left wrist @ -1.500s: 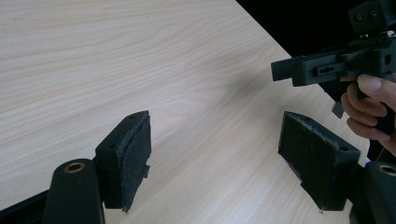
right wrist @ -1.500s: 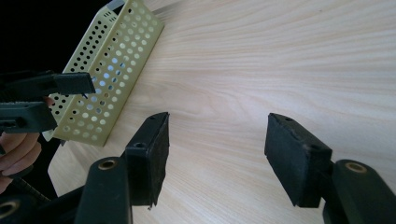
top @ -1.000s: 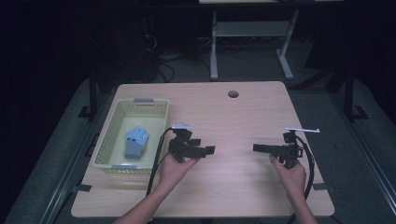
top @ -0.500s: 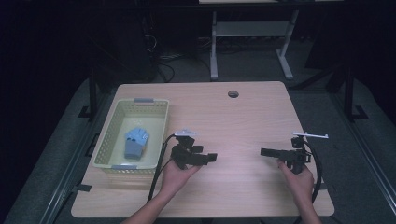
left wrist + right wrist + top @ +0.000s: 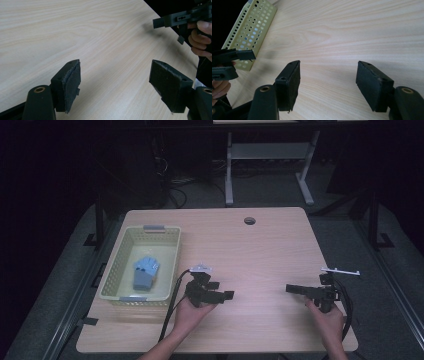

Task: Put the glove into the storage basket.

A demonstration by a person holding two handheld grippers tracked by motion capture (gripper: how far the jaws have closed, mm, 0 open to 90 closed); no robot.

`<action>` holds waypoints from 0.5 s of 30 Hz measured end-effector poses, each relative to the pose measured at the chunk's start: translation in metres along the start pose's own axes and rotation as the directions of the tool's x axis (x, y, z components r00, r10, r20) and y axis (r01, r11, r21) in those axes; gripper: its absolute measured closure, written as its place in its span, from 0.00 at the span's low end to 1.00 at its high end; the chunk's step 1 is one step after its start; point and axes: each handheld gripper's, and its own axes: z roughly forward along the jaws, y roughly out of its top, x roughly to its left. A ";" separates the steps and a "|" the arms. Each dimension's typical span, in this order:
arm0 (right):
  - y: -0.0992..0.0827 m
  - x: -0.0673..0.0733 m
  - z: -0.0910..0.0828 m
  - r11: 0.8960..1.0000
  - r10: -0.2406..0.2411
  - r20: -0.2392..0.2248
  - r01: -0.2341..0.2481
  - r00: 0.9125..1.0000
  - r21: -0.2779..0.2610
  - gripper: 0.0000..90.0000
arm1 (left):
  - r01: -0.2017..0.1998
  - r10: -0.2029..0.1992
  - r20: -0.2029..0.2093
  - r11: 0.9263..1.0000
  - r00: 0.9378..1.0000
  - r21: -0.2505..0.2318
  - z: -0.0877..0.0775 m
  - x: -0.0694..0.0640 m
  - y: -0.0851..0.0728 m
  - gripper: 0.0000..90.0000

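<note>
High view looks down on a pale wood-grain table (image 5: 265, 245) with rounded corners and a small dark round hole (image 5: 249, 220) near its far edge. On the table's left part sits a yellow-green perforated basket (image 5: 116, 270), oblong, with a grey tab at the middle of its far rim and another at its near rim. Inside it, roughly central, lies a light blue object (image 5: 145, 272) with a blocky, folded look; what it is cannot be told at this size. The left gripper (image 5: 224, 295) is held in the person's left hand (image 5: 192, 310) just to the right of the basket's near corner, its black jaws pointing right across the table, a cable trailing back toward the near edge. The right gripper (image 5: 291, 289) is held in the right hand (image 5: 326, 316) near the table's right side, its jaws pointing left toward the other tool; the two are well apart with bare wood between them. Left gripper view shows its two padded black jaws spread wide, with bare tabletop between them and nothing held, and the right gripper and the fingers (image 5: 200, 45) round it farther off at the upper right. Right gripper view likewise shows its jaws standing wide apart over bare wood, gripping nothing, with the basket's holed wall (image 5: 249, 32) at the upper left and the left gripper's jaws just in front of it.
</note>
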 end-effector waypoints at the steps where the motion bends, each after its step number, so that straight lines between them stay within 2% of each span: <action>1: -0.001 0.000 -0.001 1.000 0.000 0.000 0.000 1.000 -0.003 0.40 | -0.002 0.002 0.003 1.000 1.000 -0.001 0.001 -0.001 -0.001 0.28; 11: -0.008 -0.004 -0.007 1.000 0.000 0.000 0.000 1.000 -0.014 0.39 | -0.024 0.024 0.035 1.000 0.999 0.004 0.001 -0.002 -0.018 0.27; 15: -0.010 -0.001 -0.008 1.000 -0.010 0.000 0.010 1.000 -0.018 0.38 | -0.052 0.052 0.033 0.999 0.998 -0.011 -0.002 -0.003 -0.029 0.26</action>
